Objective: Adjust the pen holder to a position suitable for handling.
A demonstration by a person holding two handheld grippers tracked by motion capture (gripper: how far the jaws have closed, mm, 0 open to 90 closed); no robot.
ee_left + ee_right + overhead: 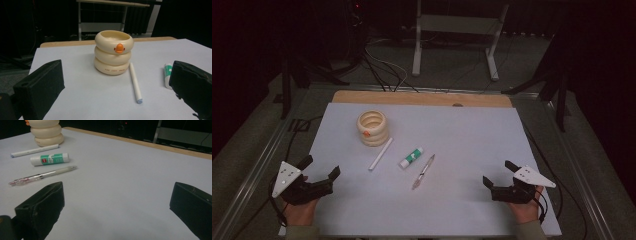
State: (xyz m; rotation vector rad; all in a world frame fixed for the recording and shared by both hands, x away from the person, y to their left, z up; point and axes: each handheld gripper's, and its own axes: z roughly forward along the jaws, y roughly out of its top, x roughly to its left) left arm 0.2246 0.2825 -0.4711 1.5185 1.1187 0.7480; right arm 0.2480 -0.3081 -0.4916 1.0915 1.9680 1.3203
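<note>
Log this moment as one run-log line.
left gripper: open, empty | right gripper: open, empty | white stick, glue stick, pen: flat beside ringed holder, untouched

Cream holder (372, 128) — orange beak (119, 48).

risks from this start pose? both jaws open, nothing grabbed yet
1. The white marker, glue stick and pen lie close side by side; a wide-open left hand-held gripper or right hand-held gripper could nudge a neighbour.
2. All three are round and may roll if clipped.
3. The marker's far end lies beside the cream duck holder; grabbing there might bump the holder.
</note>
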